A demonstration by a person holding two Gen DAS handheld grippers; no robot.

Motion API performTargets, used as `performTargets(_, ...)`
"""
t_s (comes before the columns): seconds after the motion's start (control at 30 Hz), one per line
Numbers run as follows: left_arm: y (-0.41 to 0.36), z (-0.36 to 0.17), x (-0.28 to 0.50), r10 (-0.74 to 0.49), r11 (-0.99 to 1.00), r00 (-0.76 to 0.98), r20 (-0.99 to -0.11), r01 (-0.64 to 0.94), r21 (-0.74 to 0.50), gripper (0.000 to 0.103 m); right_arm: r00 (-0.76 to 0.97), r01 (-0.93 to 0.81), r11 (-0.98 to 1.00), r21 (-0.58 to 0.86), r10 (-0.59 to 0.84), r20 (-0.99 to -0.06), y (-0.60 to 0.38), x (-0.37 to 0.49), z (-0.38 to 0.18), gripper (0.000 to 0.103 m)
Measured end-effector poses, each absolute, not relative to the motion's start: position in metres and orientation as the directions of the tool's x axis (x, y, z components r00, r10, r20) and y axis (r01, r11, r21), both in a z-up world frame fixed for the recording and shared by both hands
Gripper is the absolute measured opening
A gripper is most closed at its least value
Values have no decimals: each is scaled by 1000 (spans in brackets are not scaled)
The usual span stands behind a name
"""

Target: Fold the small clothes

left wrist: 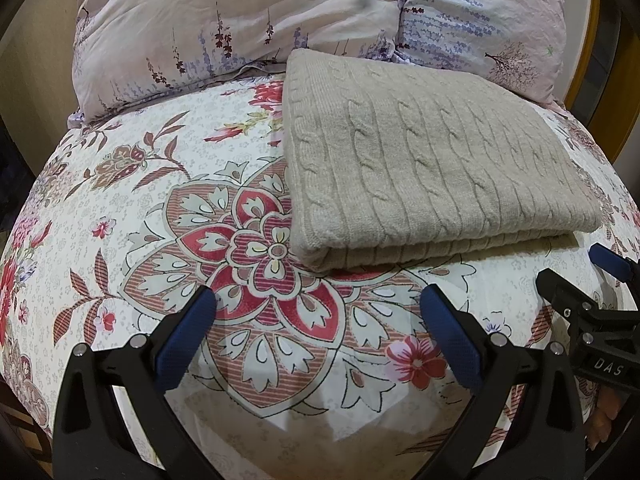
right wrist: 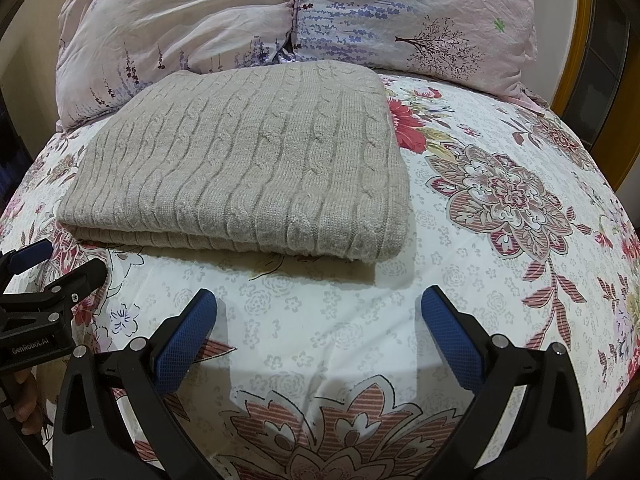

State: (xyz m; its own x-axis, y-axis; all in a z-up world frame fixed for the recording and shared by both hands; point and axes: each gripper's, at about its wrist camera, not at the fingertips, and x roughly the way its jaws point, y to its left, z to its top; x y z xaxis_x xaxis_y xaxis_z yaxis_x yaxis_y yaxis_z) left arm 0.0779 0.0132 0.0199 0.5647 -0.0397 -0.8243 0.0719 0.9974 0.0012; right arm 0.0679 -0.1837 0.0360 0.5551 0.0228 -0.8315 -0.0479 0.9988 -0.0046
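Left wrist view: your folded sweater (left wrist: 432, 160) lies on the bed (left wrist: 120, 184) at 1 o'clock, its far edge just beside the pillows (left wrist: 240, 20).
Both the left gripper (left wrist: 318, 308) and the right gripper (right wrist: 319, 308) have jaws released, holding nothing; if you pinch only the top layer at 12 o'clock, you could drag the stack askew or bunch the sheet.

My left wrist view looks forward along the left hand-held gripper (left wrist: 316, 304), low over the bed (left wrist: 132, 208) and tilted down, facing the pillows (left wrist: 240, 20) at the headboard end. My right wrist view sits just beside it, along the right hand-held gripper (right wrist: 318, 304), facing the same way from the same near height. Both share the folded knit sweater (left wrist: 432, 160), right of centre in the left view and left of centre in the right. Each view catches the other gripper at its inner edge.
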Motion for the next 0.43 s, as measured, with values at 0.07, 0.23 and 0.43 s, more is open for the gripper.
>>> performTargets(0.07,13,20,78,-40,997,564,-824,73,1,101,555,-48,999,-5,23,-831,-184,68,36,102)
performTargets(0.23,14,20,77,-41,997,564,-825,75,1,101,555,-48,999,-5,23,-832,-184,68,36,102)
performTargets(0.43,13,20,77,-41,997,564,-825,74,1,101,555,-48,999,-5,23,-831,-184,68,36,102)
